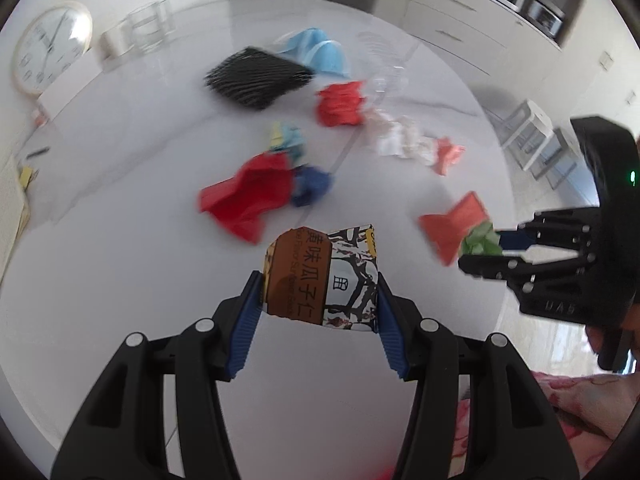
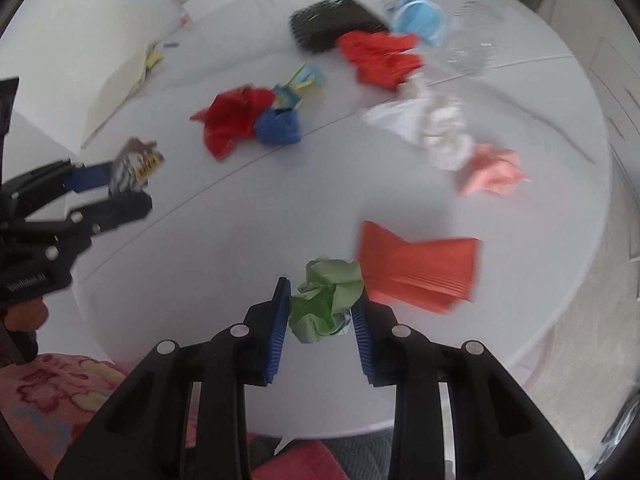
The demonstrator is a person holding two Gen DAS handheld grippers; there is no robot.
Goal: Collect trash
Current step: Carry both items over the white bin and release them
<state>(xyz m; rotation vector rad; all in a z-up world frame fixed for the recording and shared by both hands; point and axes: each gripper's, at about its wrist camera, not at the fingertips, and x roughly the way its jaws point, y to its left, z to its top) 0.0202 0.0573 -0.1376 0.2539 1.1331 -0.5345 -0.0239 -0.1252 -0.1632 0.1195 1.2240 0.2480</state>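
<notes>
Green paper ball [image 2: 326,300] clenched in right hand-held gripper [image 2: 322,312], printed snack wrapper [image 1: 324,276] clamped in left hand-held gripper [image 1: 320,296], both just above white counter [image 2: 240,208]; still strewn there: red paper [image 2: 232,120], blue wad [image 2: 278,126], white tissue [image 2: 428,128], black tray [image 2: 332,22], face mask [image 2: 420,14].

On the table [image 2: 200,264]: paper ball [image 2: 326,300] between the right gripper [image 2: 322,308] pads, folded paper [image 2: 420,268] just right of it, snack packet [image 1: 324,276] between the left gripper [image 1: 318,300] pads.
</notes>
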